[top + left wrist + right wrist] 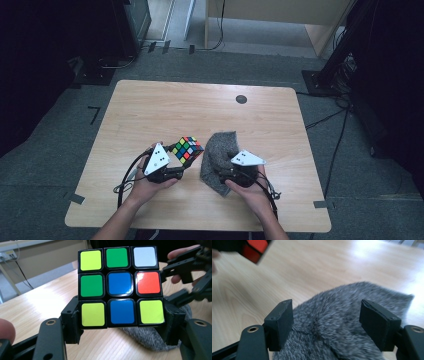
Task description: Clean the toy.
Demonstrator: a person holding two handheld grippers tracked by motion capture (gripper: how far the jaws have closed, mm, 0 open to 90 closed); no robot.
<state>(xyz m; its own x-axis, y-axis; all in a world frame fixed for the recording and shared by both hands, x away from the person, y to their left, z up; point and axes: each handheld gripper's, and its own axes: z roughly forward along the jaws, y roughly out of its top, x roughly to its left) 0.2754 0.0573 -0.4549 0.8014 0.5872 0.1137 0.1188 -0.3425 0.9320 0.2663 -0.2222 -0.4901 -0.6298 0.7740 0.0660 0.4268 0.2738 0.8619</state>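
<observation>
A Rubik's cube (187, 149) with mixed colours is held above the wooden table (150, 110), and my left gripper (176, 159) is shut on it. In the left gripper view the cube (119, 287) sits between the two black jaws, its lower row pinched from both sides. A grey fuzzy cloth (218, 157) lies crumpled on the table just right of the cube. My right gripper (226, 172) hovers over the cloth's near part. In the right gripper view its jaws stand wide apart above the grey cloth (329, 322), open, with nothing pinched between them.
A small dark round spot (241, 99) marks the table's far side. Cables (125, 180) trail from both grippers toward the near edge. Dark equipment (350, 60) and a pale wooden frame (270, 12) stand on the floor beyond the table.
</observation>
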